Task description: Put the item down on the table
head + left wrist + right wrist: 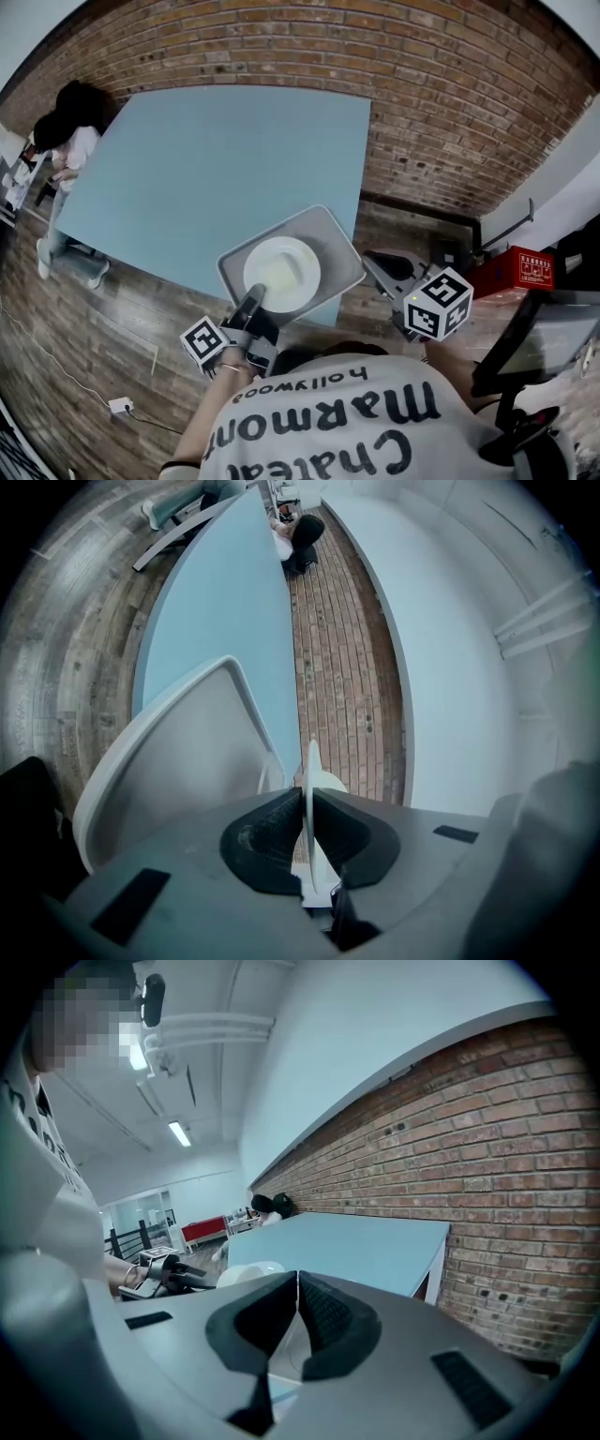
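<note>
A white plate (281, 272) lies on a grey tray (319, 225) that hangs over the near edge of the light blue table (216, 159). Whether the tray rests on the table I cannot tell. My left gripper (255, 300) comes in from below and is shut on the plate's thin white rim (312, 761); the tray (187, 752) shows to the left of its jaws (309, 827). My right gripper (375, 265) is at the tray's right corner. Its jaws (297, 1283) are shut on a thin pale edge of the tray, with the plate (248, 1269) just beyond.
A brick wall (450, 94) runs along the table's far and right sides. A person (70, 141) sits at the table's far left end. A red box (520, 267) stands at the right. A white adapter (120, 405) lies on the wooden floor.
</note>
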The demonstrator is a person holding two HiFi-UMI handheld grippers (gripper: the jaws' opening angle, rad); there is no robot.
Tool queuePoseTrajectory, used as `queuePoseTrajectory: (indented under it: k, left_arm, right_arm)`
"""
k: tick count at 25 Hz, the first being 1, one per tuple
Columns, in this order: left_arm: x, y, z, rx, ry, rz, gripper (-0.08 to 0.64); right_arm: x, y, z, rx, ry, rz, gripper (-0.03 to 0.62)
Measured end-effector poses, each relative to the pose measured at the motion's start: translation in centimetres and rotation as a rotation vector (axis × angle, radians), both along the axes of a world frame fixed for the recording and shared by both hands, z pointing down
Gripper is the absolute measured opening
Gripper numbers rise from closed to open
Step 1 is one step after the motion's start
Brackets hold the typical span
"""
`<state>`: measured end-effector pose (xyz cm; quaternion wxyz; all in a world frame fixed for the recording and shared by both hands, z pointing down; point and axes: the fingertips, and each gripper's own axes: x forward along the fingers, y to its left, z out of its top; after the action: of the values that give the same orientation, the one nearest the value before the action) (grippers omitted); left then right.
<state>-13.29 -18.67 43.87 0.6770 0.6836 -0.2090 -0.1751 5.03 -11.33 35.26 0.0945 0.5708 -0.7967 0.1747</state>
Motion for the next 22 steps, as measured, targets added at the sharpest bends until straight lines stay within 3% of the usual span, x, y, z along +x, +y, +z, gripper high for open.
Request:
queuePoseTrajectory:
  k: [6, 10, 15, 22]
  left_arm:
    - [0.8, -1.1, 0.7, -0.023, -0.022, -0.012, 0.021]
    - [1.6, -1.8, 1.5, 0.017, -0.117, -0.038, 0.021]
    - [3.9, -3.1, 2.0, -0.078, -0.011, -0.157, 0.020]
    - [7.1, -4.8, 2.0, -0.093, -0.011, -0.253, 0.021]
  right_arm:
    - [1.2, -1.4, 0.6, -0.013, -0.018, -0.012, 0.011]
    - [2.4, -2.4, 1.6, -0.032, -0.028, -0.051, 0.011]
    - [4.9, -5.7, 2.4, -0.074, -0.017, -0.151, 0.011]
    - [7.7, -11.1, 2.0, -0.101, 0.000, -0.305, 0.011]
